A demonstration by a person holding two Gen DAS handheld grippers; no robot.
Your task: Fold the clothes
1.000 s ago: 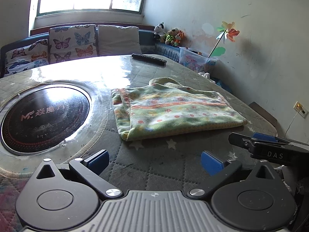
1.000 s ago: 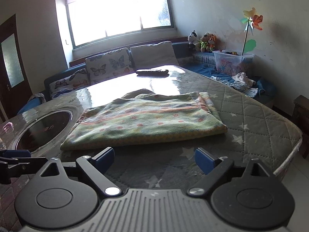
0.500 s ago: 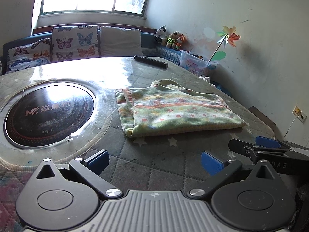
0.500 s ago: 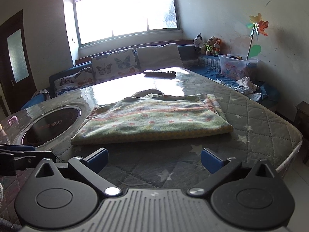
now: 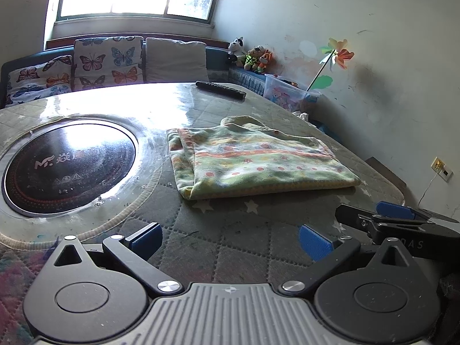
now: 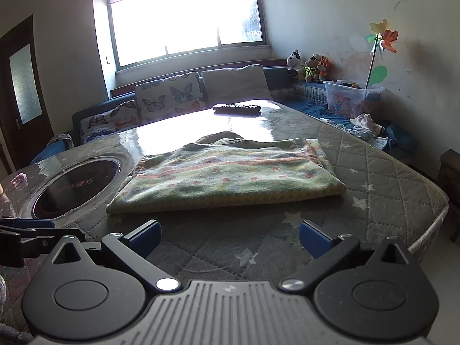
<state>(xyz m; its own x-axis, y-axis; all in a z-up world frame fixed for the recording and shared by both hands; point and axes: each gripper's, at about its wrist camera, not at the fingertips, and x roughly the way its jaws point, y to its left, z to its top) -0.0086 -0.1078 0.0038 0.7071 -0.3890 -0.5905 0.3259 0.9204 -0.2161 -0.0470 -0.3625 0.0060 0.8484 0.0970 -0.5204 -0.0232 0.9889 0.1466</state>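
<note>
Your folded garment (image 5: 258, 161), a green fleecy piece with orange stripes and red dots, lies flat on the quilted table cover (image 5: 230, 238), a little ahead of both grippers and touching neither. In the left wrist view it sits just to the right of the round black induction cooktop (image 5: 69, 164) set into the table, with its folded edge facing you and a collar-like hump showing at its far side. Your left gripper (image 5: 230, 237) hangs low over the star-patterned quilting with its jaws spread wide and nothing between the blue pads (image 5: 145, 237); only bare cover shows in the gap. Your right gripper (image 6: 230, 237) does the same on its side, jaws as wide as they go, empty, with the garment's near edge lying just beyond the blue fingertips (image 6: 314, 238). Each gripper shows at the edge of the other's view, so they sit side by side near the table's front edge. A black remote control (image 6: 237, 108) lies at the far end of the table, well apart from the garment. Beyond it a sofa carries butterfly-print cushions (image 6: 168, 97), and plush toys (image 6: 309, 67), a clear storage box (image 6: 352, 97) and a colourful pinwheel (image 6: 383, 38) stand along the right wall.
</note>
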